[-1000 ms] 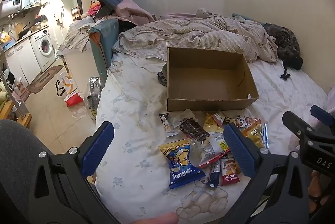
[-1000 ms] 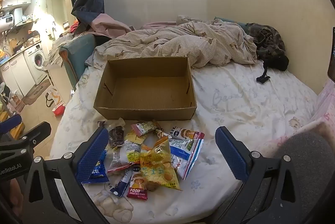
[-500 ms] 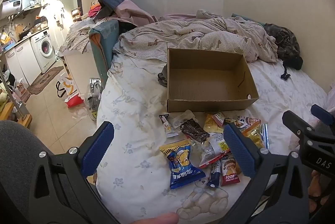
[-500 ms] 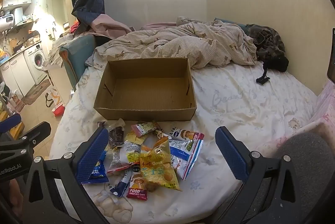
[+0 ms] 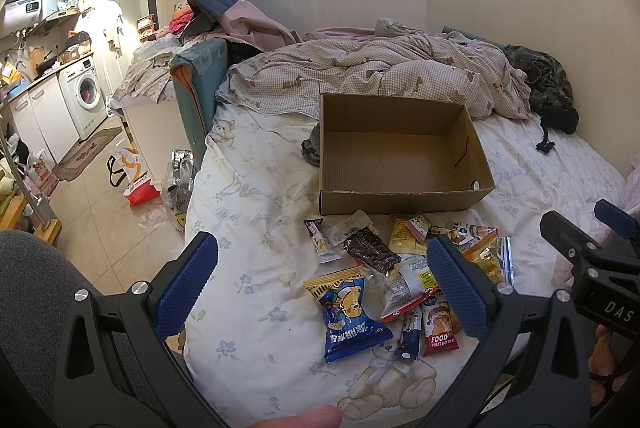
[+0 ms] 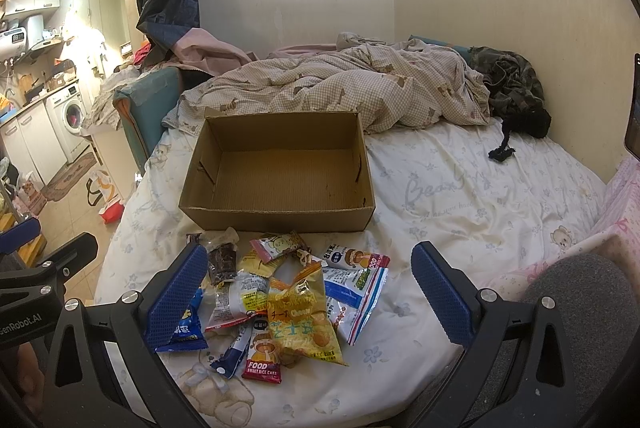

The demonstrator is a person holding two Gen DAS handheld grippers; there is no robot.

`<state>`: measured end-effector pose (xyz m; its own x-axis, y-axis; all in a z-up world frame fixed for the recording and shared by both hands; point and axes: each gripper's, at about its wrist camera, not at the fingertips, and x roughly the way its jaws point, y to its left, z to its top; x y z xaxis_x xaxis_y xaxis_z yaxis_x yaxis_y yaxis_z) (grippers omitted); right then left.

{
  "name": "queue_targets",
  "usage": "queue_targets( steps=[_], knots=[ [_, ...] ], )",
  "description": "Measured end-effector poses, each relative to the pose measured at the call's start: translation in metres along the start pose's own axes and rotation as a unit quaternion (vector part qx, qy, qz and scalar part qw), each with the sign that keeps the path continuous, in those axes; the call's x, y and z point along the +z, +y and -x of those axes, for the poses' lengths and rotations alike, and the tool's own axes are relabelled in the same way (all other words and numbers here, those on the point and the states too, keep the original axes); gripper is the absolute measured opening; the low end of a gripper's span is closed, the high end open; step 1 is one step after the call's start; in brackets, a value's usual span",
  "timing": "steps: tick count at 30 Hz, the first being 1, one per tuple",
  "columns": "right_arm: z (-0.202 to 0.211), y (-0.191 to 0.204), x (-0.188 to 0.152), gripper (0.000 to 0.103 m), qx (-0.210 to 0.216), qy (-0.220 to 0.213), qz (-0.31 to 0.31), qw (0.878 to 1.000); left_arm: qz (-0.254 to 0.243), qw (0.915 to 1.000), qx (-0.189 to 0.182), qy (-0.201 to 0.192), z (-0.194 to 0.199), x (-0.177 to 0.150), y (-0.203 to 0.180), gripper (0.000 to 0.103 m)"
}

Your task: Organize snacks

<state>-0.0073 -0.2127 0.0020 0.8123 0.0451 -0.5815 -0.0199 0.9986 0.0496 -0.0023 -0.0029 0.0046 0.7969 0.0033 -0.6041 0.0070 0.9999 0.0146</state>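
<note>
We see the bed with a flowered sheet, and on it an open cardboard box with nothing inside. Just in front of the box lies a heap of snack packets, none in the box. Our left gripper and right gripper both hover above the heap, fingers spread wide, holding nothing.

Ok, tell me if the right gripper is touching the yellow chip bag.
Apart. In the right wrist view the right gripper is wide open, its blue pads either side of the pile, and the yellow chip bag lies flat on the bed sheet between them, with neither pad meeting it.
</note>
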Motion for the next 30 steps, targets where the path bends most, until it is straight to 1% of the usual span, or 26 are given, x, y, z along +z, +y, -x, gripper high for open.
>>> queue_targets(
  steps=[30],
  knots=[
    [-0.0023,0.0008,-0.0015,0.103,0.0,0.0,0.001,1.0,-0.001,1.0,0.001,-0.001,0.0002,-0.0003,-0.0001,0.103]
  ],
)
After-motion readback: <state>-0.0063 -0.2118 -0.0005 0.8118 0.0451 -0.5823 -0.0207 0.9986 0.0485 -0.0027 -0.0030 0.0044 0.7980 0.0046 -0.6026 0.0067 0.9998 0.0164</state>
